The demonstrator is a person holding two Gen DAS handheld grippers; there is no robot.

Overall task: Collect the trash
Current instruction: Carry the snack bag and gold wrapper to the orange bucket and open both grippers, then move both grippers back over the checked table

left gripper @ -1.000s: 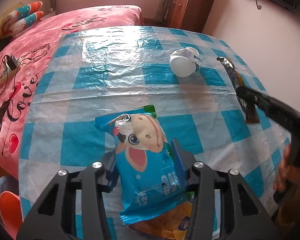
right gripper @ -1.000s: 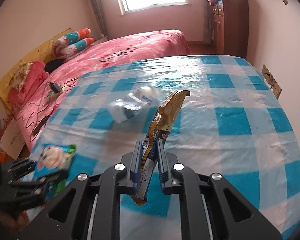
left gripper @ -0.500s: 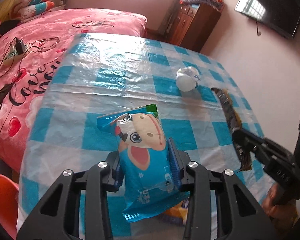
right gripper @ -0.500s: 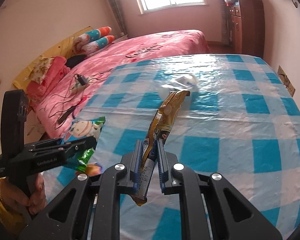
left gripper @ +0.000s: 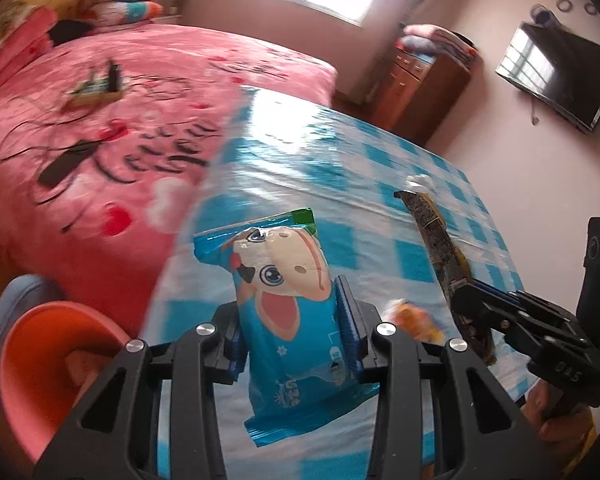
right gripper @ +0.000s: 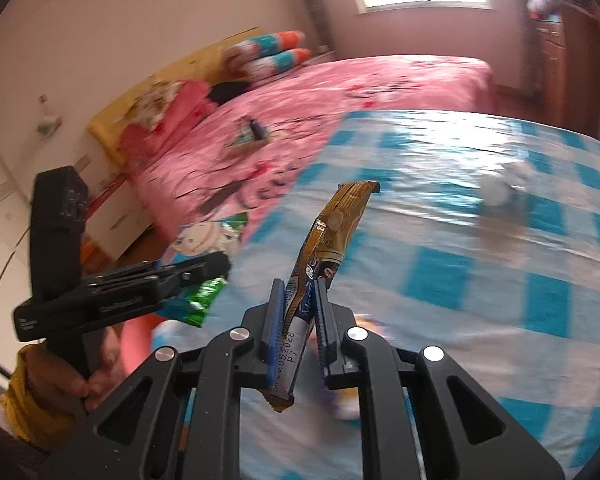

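Note:
My left gripper (left gripper: 290, 304) is shut on a blue snack packet (left gripper: 284, 264) with a cartoon dog and holds it upright above the table's left edge. My right gripper (right gripper: 298, 292) is shut on a long gold and brown wrapper (right gripper: 340, 216) that sticks up from its jaws. Each gripper shows in the other's view: the right gripper (left gripper: 464, 292) with its wrapper (left gripper: 432, 228) at the right, the left gripper (right gripper: 220, 268) with the blue packet (right gripper: 204, 236) at the left. A small yellow-orange wrapper (left gripper: 412, 316) lies on the cloth between them.
The table (left gripper: 320, 152) wears a blue and white checked plastic cloth. A white crumpled bottle (right gripper: 500, 188) lies far across it. An orange bin (left gripper: 28, 360) stands on the floor below the table's left edge. A pink bed (left gripper: 100, 140) fills the left.
Both grippers have swung left towards the table's edge and risen a little, each still holding its wrapper. The orange bin has come into the left wrist view.

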